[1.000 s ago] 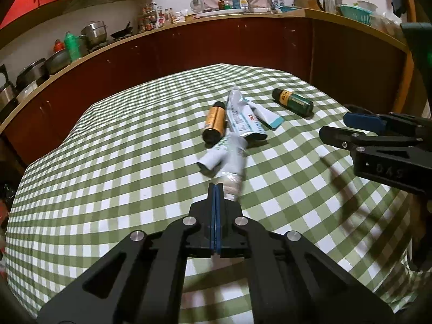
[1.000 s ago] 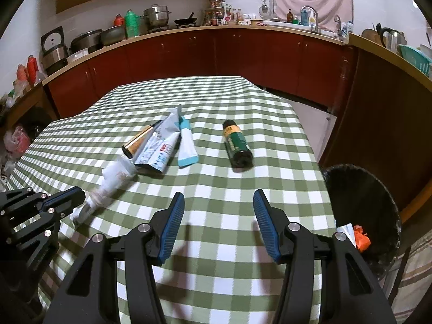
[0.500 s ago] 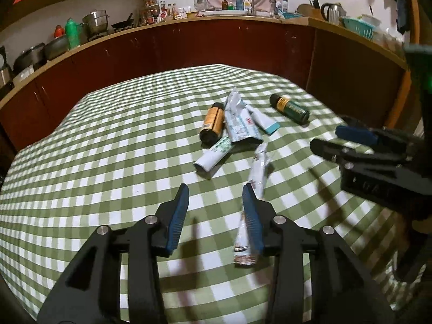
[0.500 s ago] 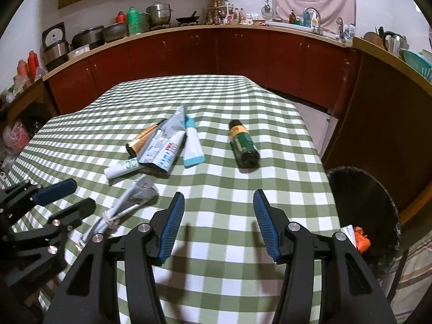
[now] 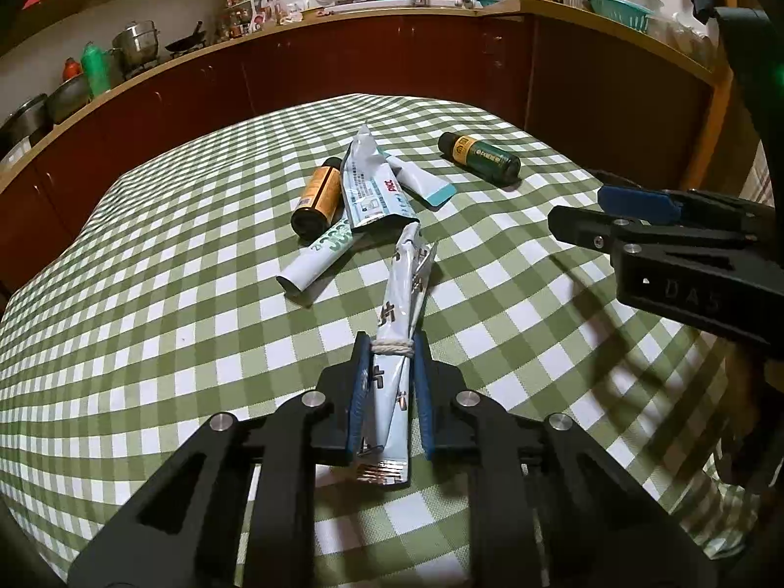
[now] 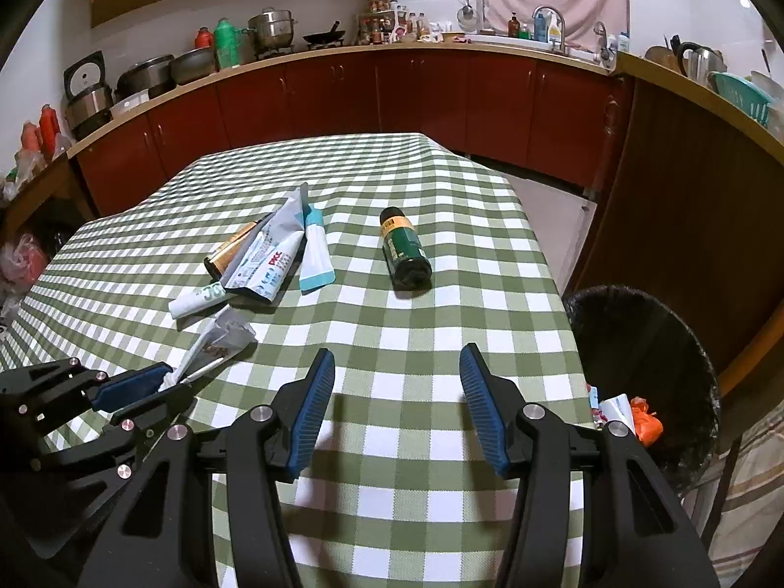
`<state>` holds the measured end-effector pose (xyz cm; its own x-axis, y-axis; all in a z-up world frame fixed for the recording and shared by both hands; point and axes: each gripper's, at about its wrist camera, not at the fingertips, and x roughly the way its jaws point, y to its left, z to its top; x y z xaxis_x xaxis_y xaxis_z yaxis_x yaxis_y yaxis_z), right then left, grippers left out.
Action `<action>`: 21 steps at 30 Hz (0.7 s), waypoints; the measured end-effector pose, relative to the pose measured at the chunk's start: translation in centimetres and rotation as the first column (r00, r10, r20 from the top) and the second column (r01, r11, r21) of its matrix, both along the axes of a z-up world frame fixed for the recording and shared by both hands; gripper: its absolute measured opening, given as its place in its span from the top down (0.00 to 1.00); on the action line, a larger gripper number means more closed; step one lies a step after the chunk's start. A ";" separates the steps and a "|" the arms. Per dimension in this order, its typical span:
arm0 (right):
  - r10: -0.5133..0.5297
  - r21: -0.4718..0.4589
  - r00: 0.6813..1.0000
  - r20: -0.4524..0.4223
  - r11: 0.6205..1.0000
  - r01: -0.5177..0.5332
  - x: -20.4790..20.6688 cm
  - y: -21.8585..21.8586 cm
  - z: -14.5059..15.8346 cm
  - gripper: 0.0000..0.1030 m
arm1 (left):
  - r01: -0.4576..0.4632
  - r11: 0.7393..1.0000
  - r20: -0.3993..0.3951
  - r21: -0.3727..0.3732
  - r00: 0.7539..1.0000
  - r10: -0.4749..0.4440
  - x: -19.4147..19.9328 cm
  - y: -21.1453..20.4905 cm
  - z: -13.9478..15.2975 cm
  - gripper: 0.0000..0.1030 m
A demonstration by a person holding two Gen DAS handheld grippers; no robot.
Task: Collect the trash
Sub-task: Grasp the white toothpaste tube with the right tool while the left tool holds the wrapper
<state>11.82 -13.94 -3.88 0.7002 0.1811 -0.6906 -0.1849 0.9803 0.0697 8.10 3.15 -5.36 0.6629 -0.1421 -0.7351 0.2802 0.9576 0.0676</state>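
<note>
A crumpled white wrapper [image 5: 406, 289] tied with string lies on the green checked tablecloth [image 5: 147, 323]. My left gripper [image 5: 389, 348] is closing on its near end, and the blue pads press on both sides. The right wrist view shows this left gripper [image 6: 147, 387] and the wrapper [image 6: 220, 338] at the lower left. My right gripper [image 6: 397, 362] stands open over bare cloth with nothing in it; the left wrist view has this right gripper [image 5: 580, 208] at the right. Beyond lie an amber bottle [image 5: 318, 196], a white packet [image 5: 372, 186], a white tube [image 5: 318, 255], a teal-ended tube [image 5: 421, 181] and a green bottle [image 5: 480, 157].
A black-lined trash bin [image 6: 637, 343] stands on the floor off the table's right edge, with orange and white scraps inside. Dark red cabinets and a worktop [image 6: 343, 49] crowded with pots ring the table at the back.
My left gripper opened from shut, with the wrapper lying loose beside its right finger, then moved over the wrapper and closed on its near end. The right gripper stayed still and open.
</note>
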 end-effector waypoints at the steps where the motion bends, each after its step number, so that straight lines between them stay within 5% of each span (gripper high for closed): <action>1: 0.002 0.000 1.000 0.000 1.000 -0.002 0.1 0.1 0.1 0.49 | -0.007 1.000 0.001 -0.004 1.000 0.007 0.0 0.1 0.1 0.83; 9: 0.044 -0.006 0.999 0.011 0.999 -0.044 0.7 2.1 0.7 0.49 | -0.103 0.994 0.050 -0.027 0.993 0.104 -0.7 3.0 2.2 0.83; 21: 0.120 0.006 0.993 0.007 0.993 -0.120 3.8 7.0 1.0 0.49 | -0.332 0.943 0.067 -0.011 0.941 0.332 2.4 10.2 3.2 0.83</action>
